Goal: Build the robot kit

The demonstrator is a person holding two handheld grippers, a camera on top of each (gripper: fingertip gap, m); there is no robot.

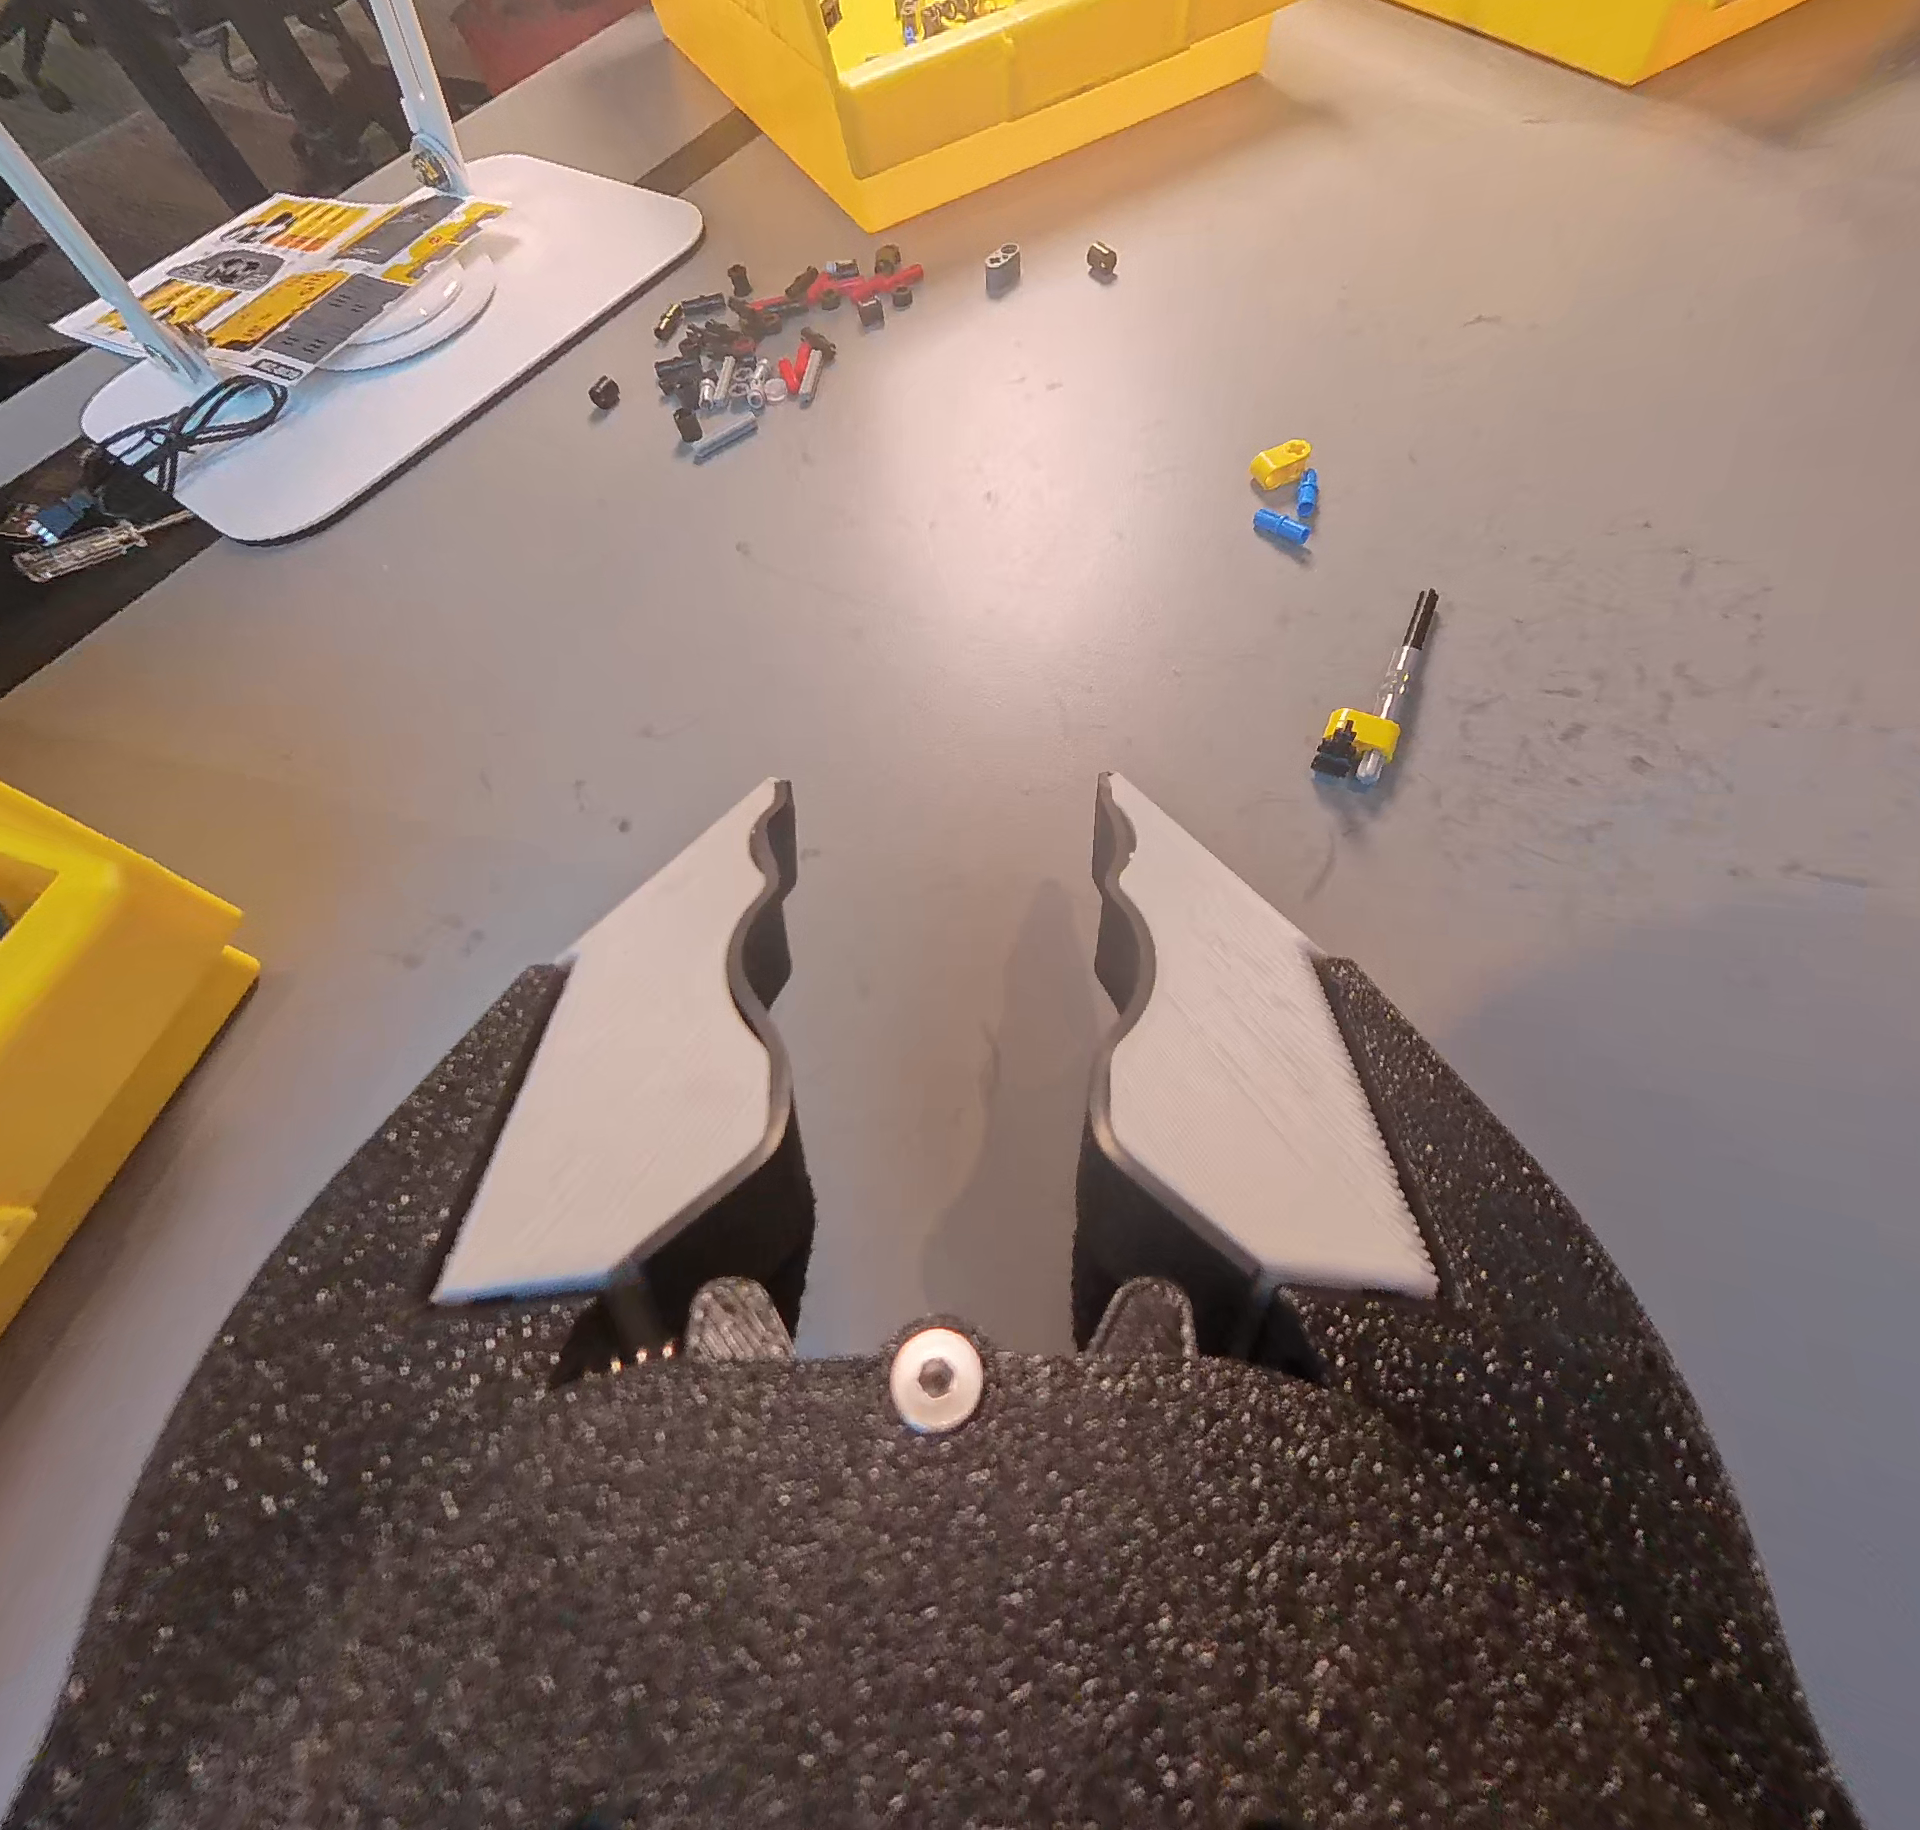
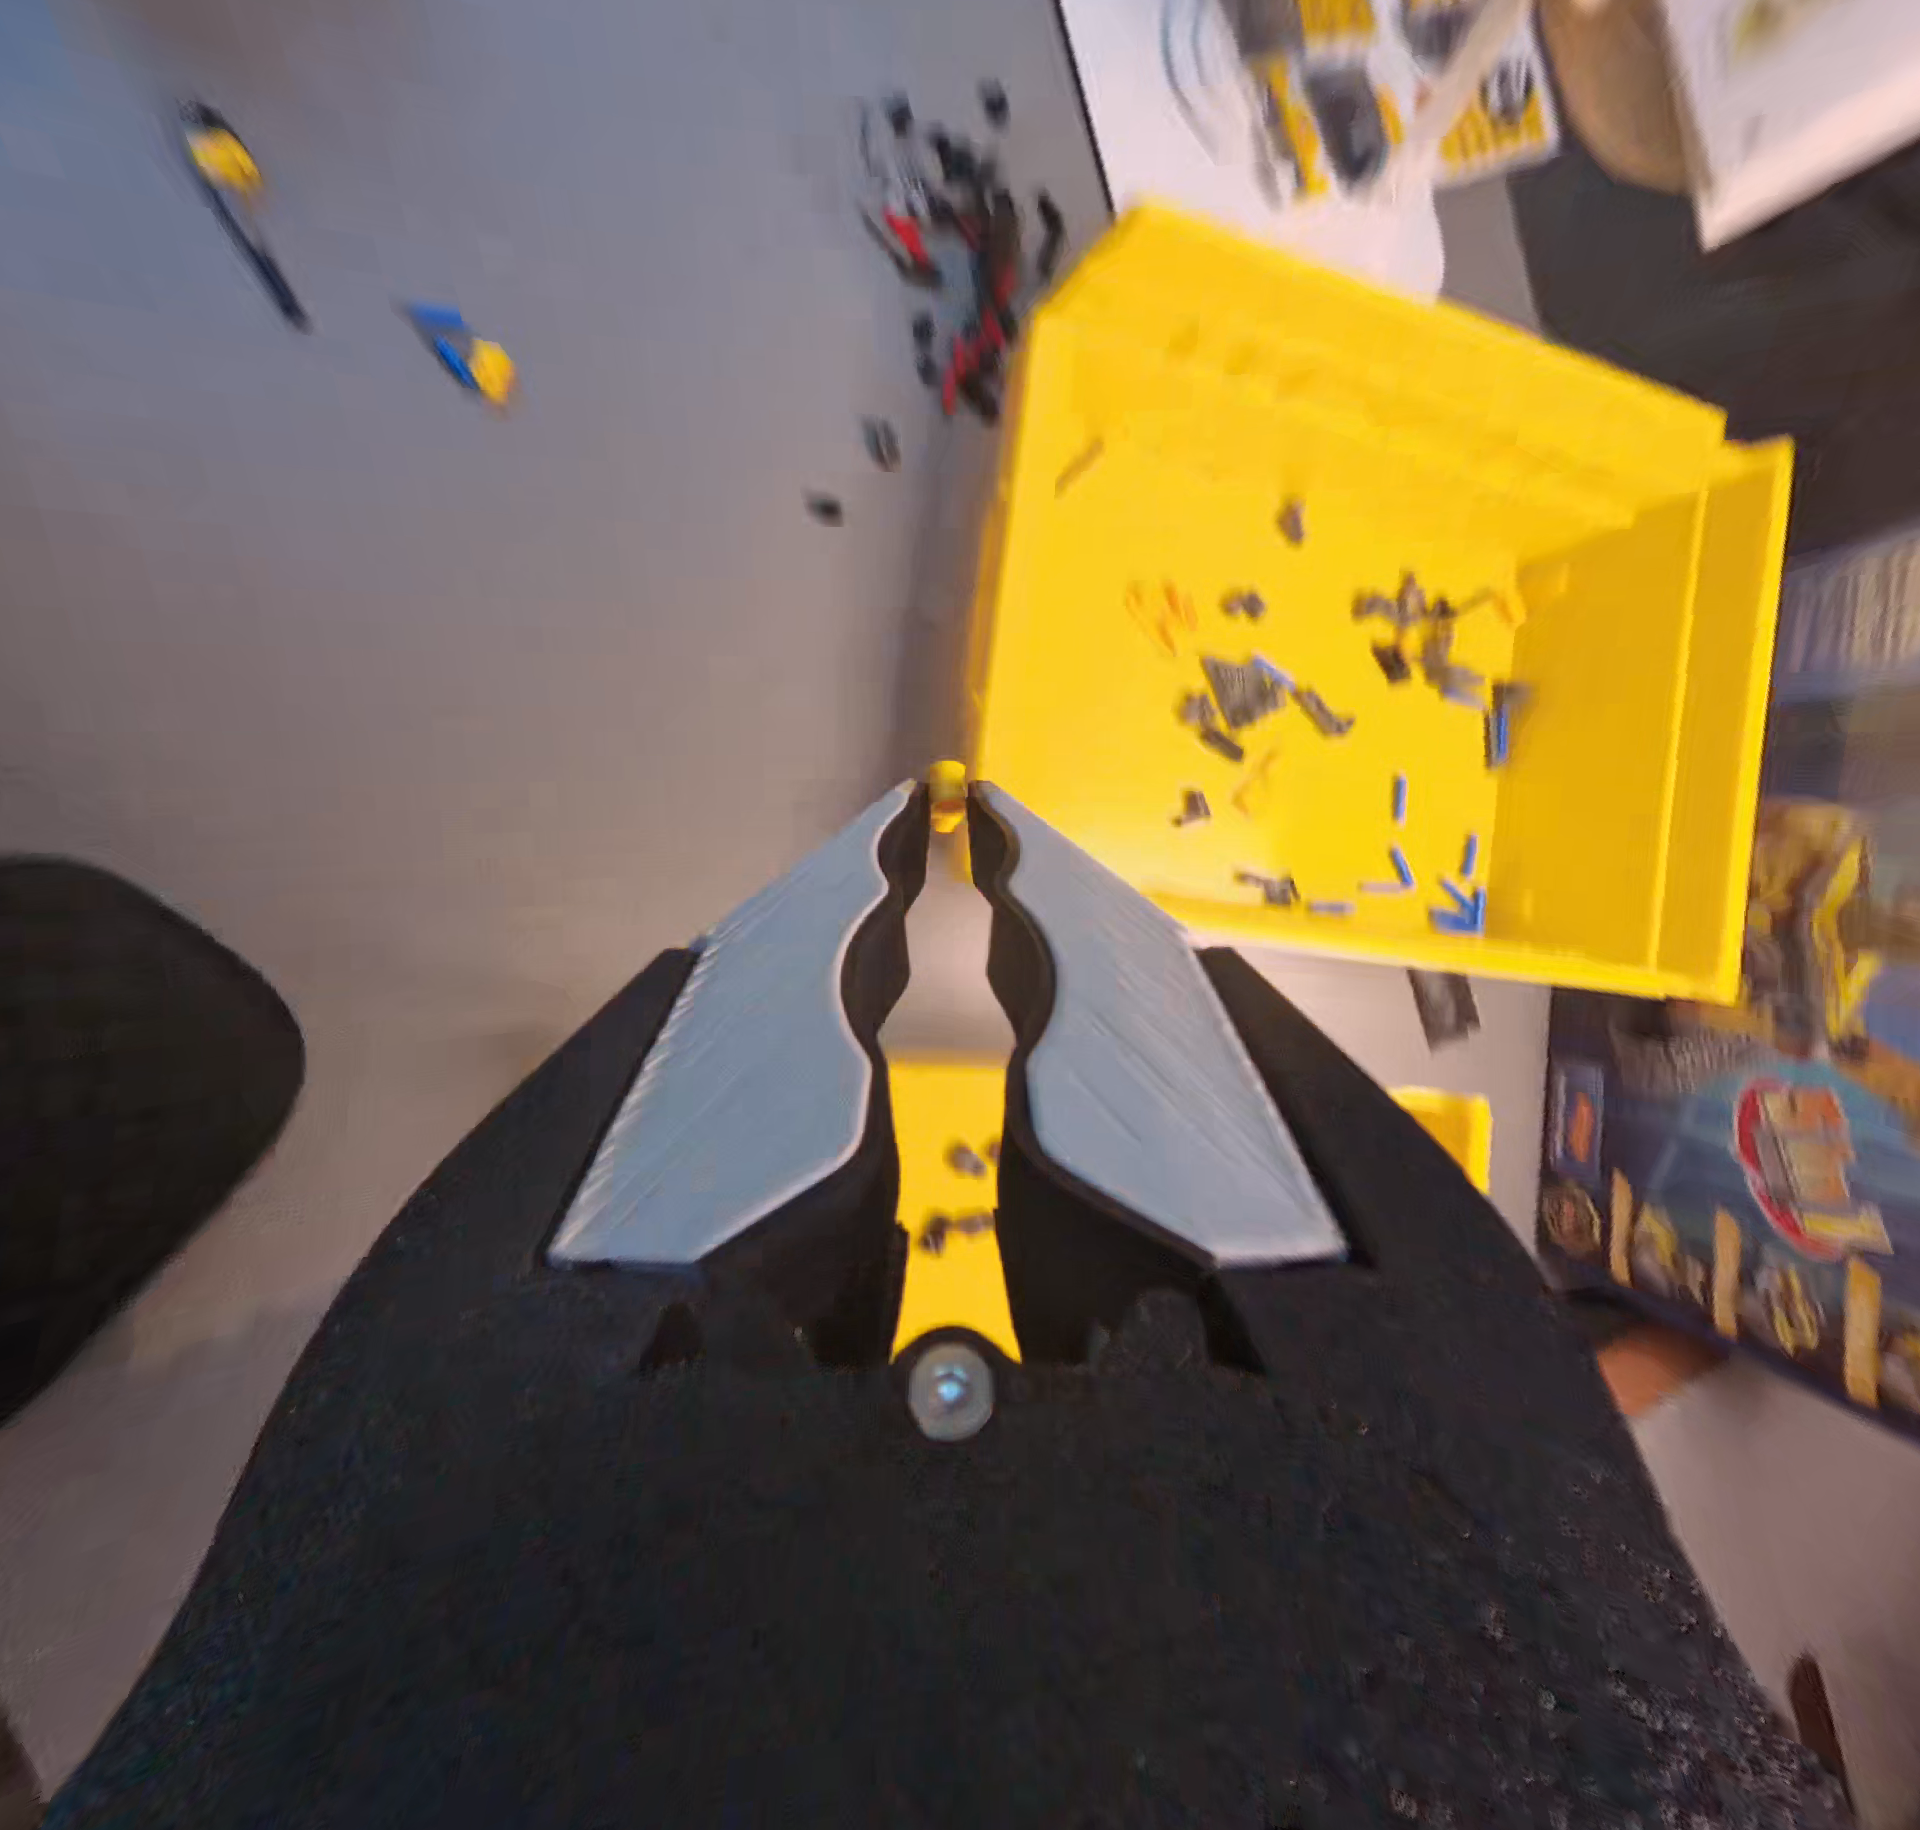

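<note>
Left wrist view sharp, evenly bright; we see soft shadow under gripper fingers (image 1: 727,1032), wide-angle bending at edges. Right wrist view heavily motion-blurred, we lose detail toward upper right corner.

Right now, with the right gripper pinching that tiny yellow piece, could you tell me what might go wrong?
1. The right gripper holds the small yellow piece only at its very fingertips, beside the yellow bin; it could slip out and fall.
2. The right wrist view is blurred, which suggests fast motion that may shake the piece loose.
3. The left gripper is open above the grey table; the small assembly nearby could be knocked.
</note>
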